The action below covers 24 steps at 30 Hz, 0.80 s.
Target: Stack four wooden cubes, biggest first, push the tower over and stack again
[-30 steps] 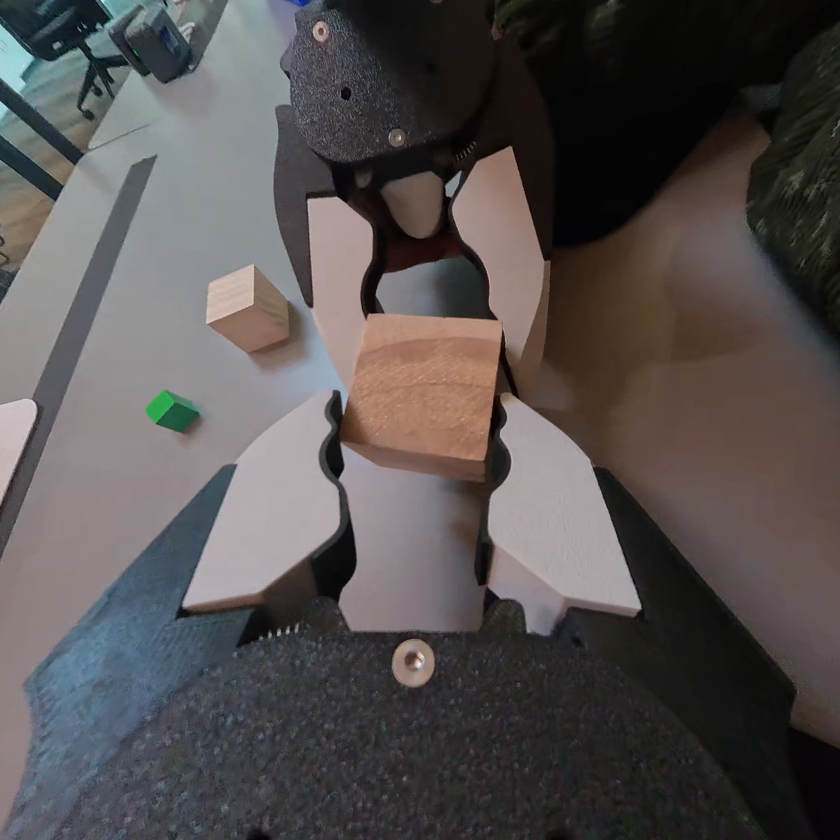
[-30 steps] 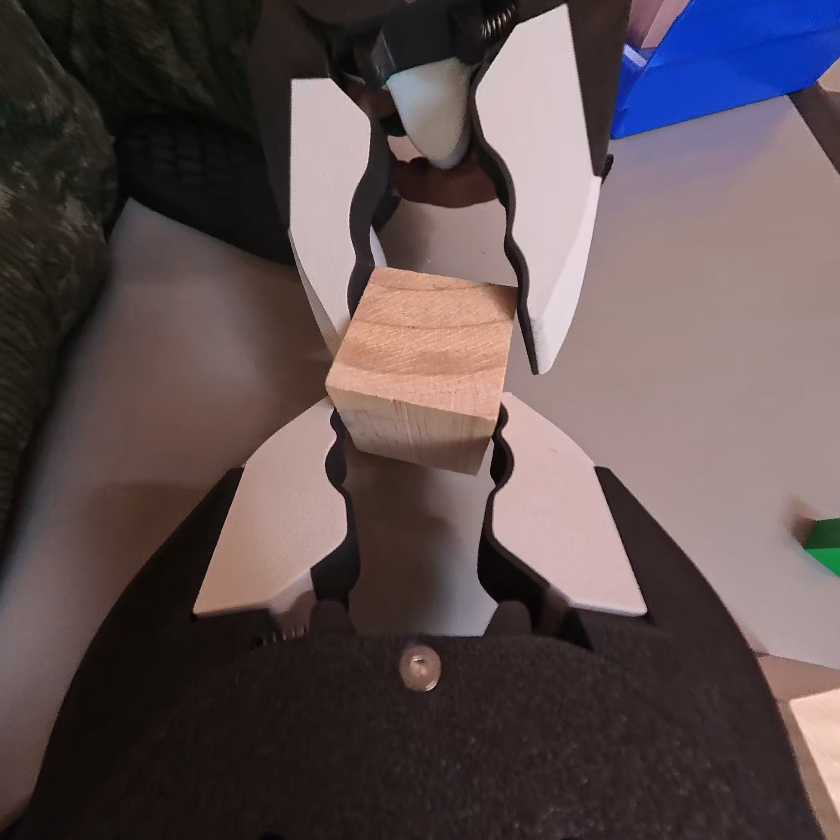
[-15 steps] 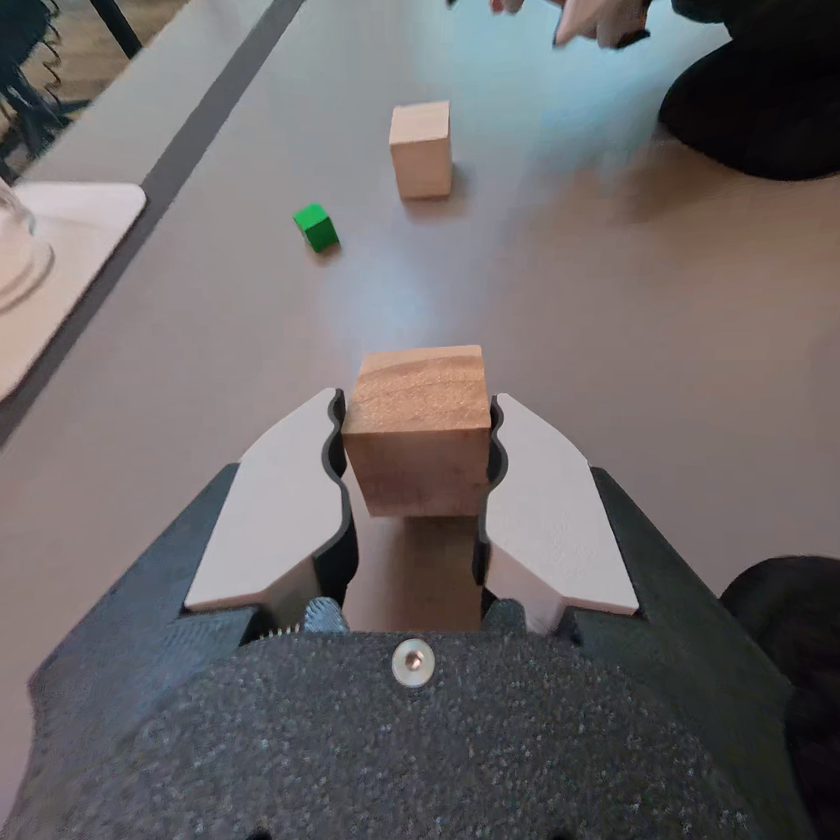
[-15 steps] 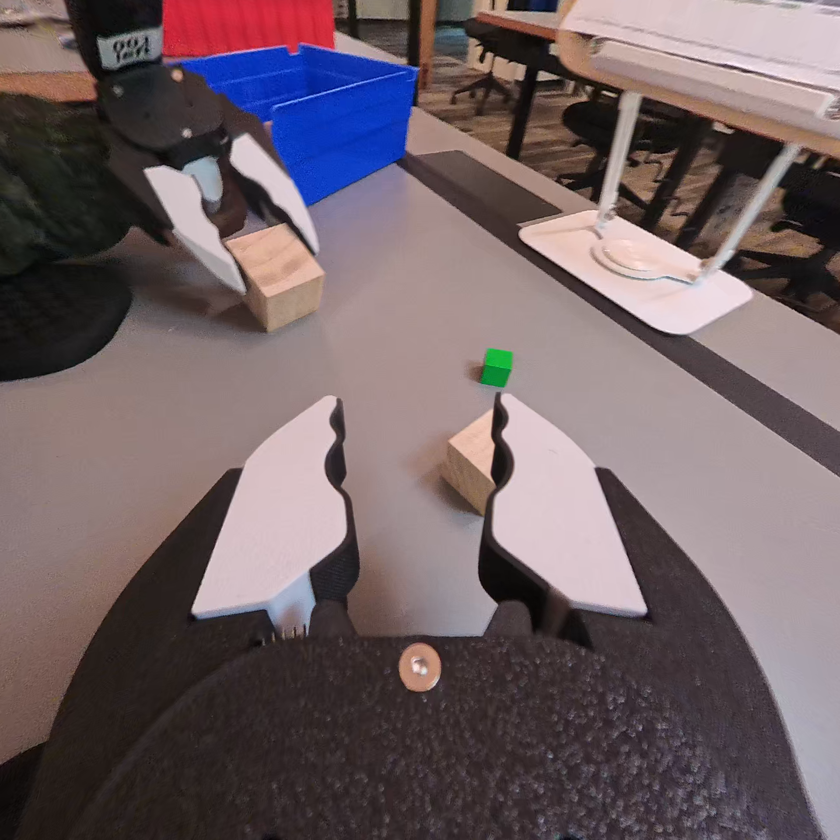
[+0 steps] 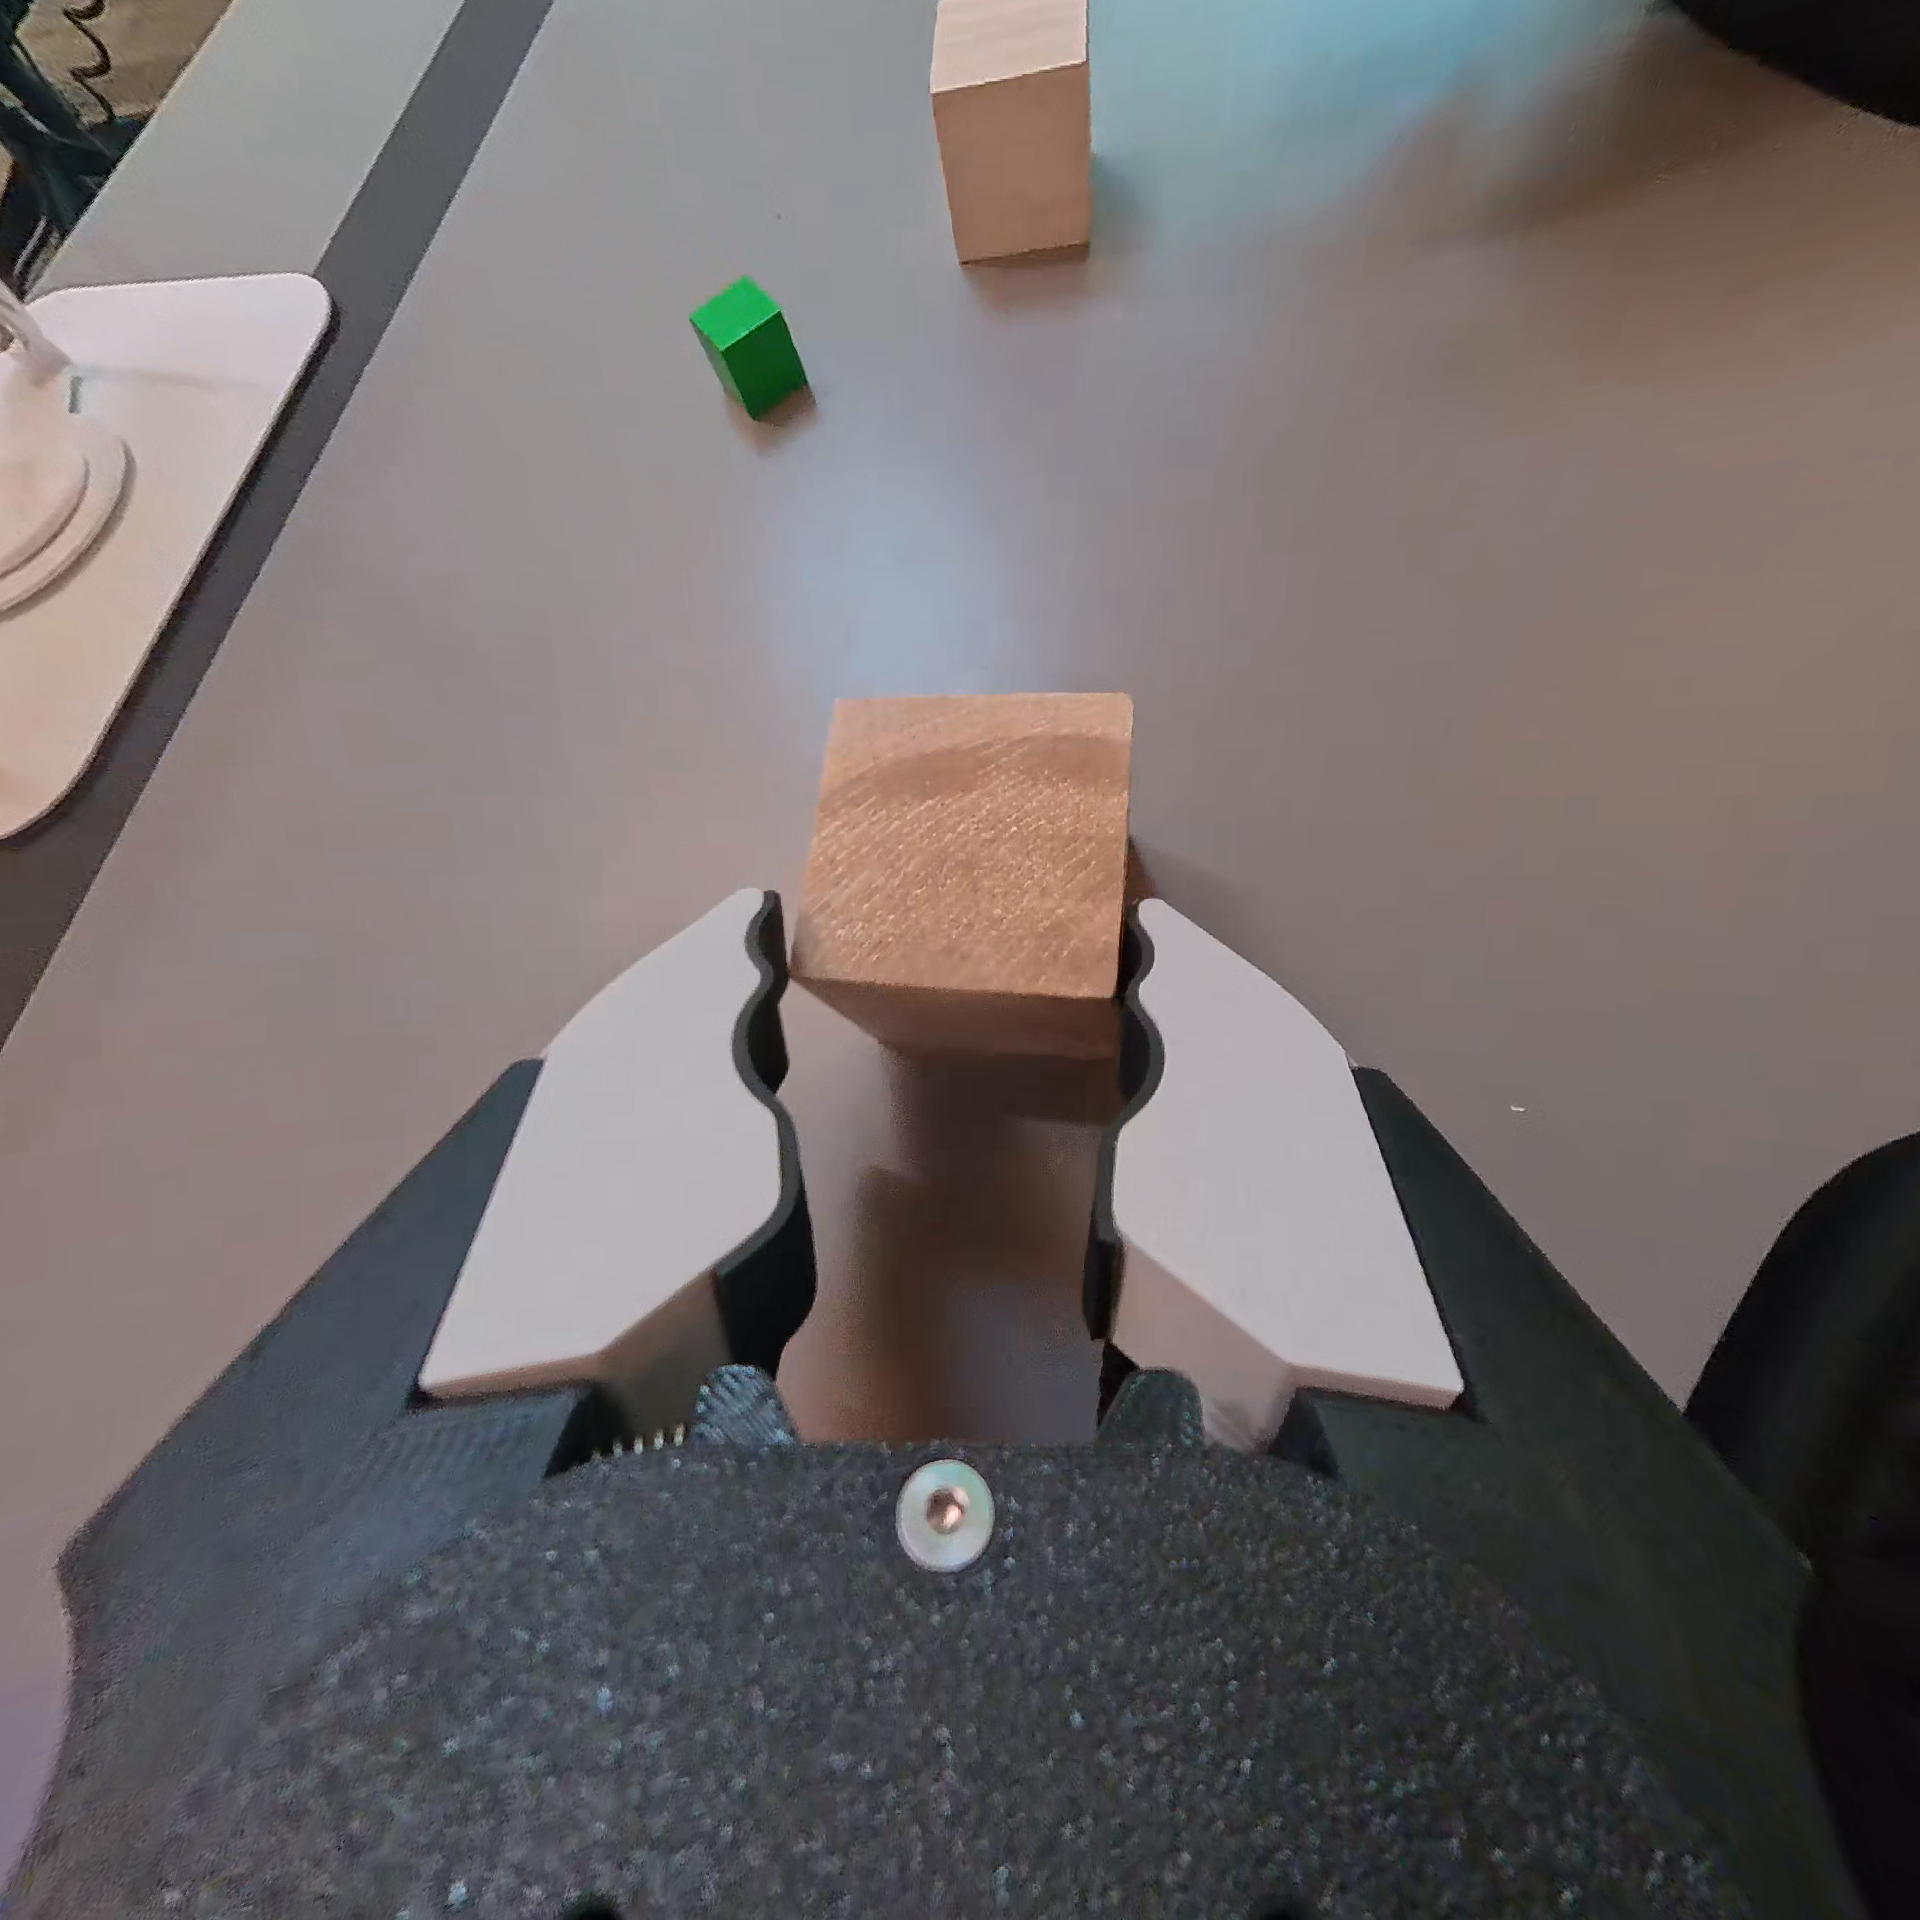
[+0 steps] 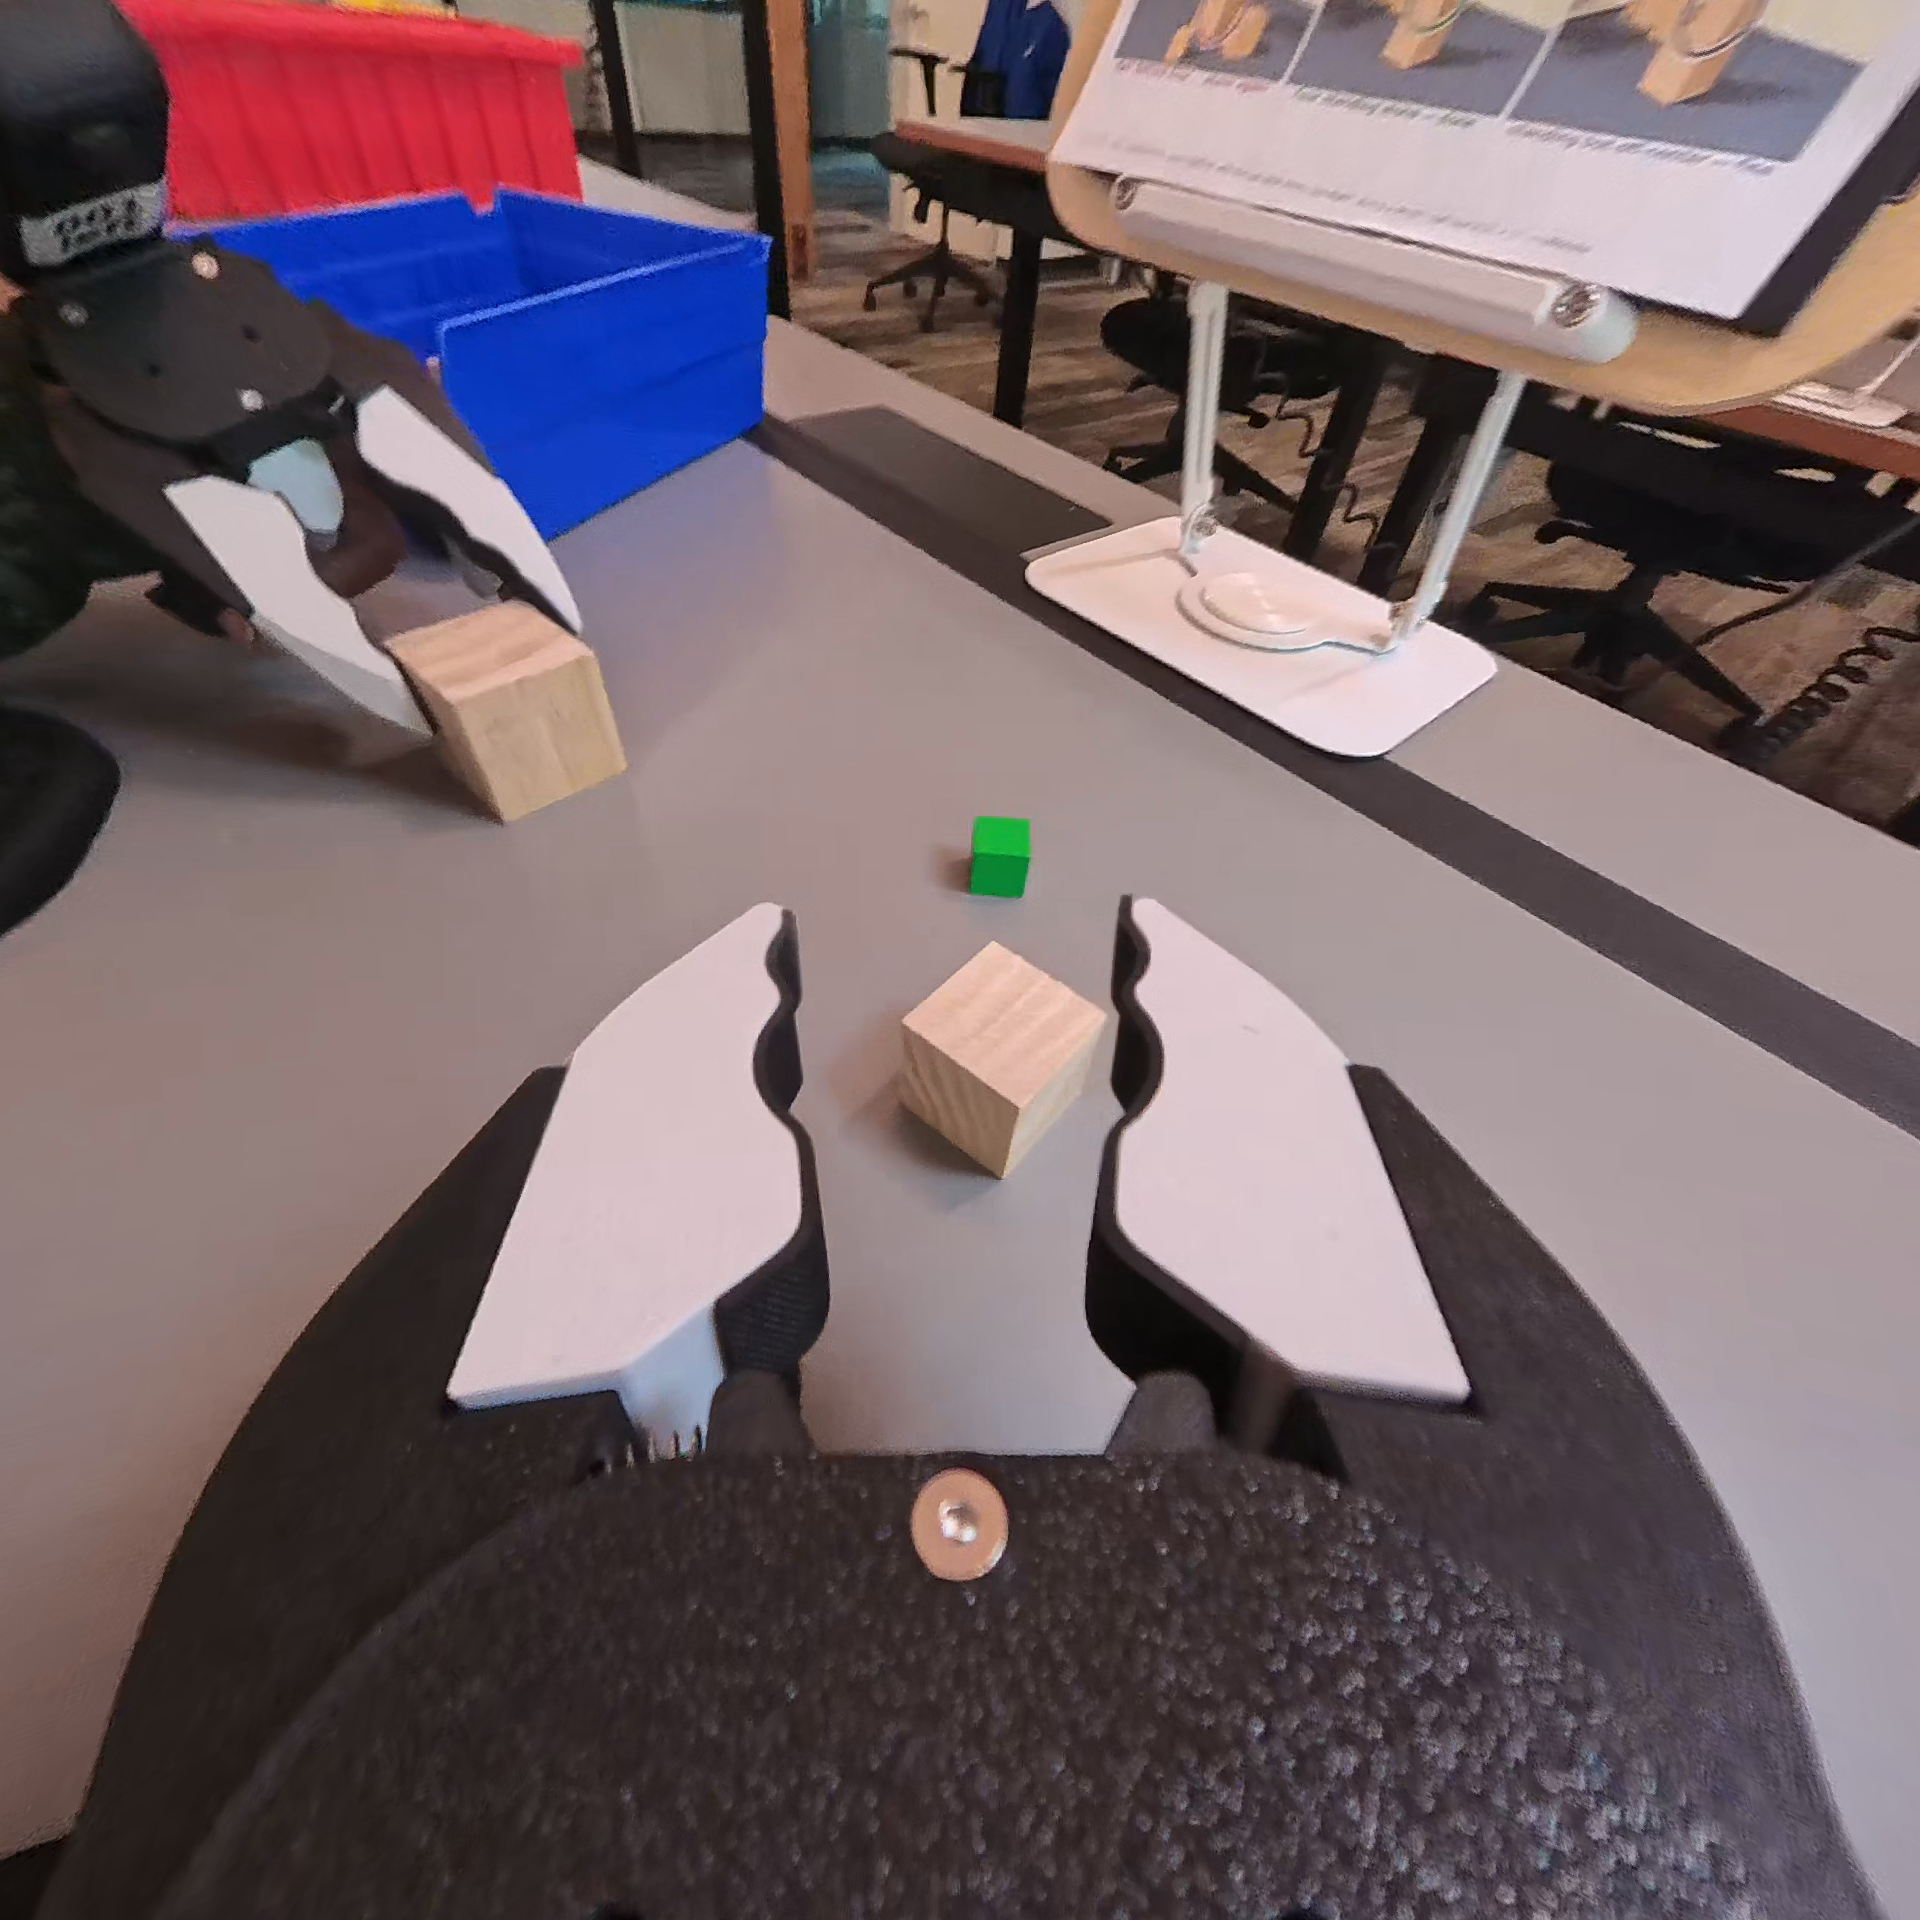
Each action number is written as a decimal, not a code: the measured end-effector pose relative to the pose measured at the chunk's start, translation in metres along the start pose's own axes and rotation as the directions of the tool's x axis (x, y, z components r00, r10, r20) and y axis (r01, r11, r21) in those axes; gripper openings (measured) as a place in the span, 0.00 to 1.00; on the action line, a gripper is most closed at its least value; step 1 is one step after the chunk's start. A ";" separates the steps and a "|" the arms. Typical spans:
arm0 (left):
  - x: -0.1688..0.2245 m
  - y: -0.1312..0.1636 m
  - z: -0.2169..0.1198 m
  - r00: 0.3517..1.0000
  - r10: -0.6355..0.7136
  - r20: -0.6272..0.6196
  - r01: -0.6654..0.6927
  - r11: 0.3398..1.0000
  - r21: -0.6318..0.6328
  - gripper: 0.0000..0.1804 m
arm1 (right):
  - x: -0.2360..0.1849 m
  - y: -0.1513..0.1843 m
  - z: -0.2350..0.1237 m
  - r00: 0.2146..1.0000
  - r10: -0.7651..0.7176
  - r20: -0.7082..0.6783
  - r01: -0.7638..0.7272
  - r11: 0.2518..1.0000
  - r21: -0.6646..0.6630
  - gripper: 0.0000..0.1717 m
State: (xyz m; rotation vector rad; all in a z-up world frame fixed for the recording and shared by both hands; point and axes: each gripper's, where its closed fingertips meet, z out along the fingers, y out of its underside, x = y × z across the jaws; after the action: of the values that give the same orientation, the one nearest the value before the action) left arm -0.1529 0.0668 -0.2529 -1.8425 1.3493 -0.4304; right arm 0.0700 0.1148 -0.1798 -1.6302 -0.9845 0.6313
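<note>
Right gripper (image 6: 956,997) now off the large wooden block (image 5: 961,883).

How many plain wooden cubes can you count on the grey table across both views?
2. One wooden cube sits between the left claw's fingers; the other wooden cube rests on the table ahead of the open right claw. More may lie outside the views.

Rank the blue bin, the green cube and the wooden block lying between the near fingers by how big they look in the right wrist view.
1. Blue bin, largest by far.
2. Wooden block, though nearness to the camera enlarges it.
3. Green cube, plainly smallest.
</note>
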 end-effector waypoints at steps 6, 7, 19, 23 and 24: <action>-0.002 0.001 -0.004 1.000 -0.026 -0.007 0.026 1.000 0.015 0.32 | 0.010 -0.006 -0.005 0.998 0.052 -0.027 -0.051 0.998 0.045 0.33; -0.002 0.000 -0.003 1.000 -0.026 -0.010 0.026 0.999 0.024 0.32 | 0.010 -0.006 -0.005 0.998 0.051 -0.034 -0.049 0.998 0.048 0.32; -0.002 -0.009 0.006 0.999 0.003 -0.042 0.000 0.997 0.076 0.32 | 0.027 -0.012 -0.013 0.990 0.087 -0.112 -0.076 0.992 0.099 0.33; -0.007 -0.020 -0.014 1.000 -0.022 0.010 0.021 0.998 0.065 0.33 | 0.039 -0.016 -0.021 0.979 0.123 -0.161 -0.102 0.986 0.134 0.34; -0.009 -0.030 -0.020 0.999 -0.030 0.029 0.028 0.996 0.086 0.31 | 0.044 -0.018 -0.024 0.974 0.130 -0.184 -0.104 0.983 0.149 0.34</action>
State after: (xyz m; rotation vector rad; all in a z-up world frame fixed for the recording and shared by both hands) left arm -0.1502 0.0711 -0.2162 -1.7935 1.2662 -0.4661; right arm 0.1071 0.1416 -0.1524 -1.6006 -0.6924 0.5949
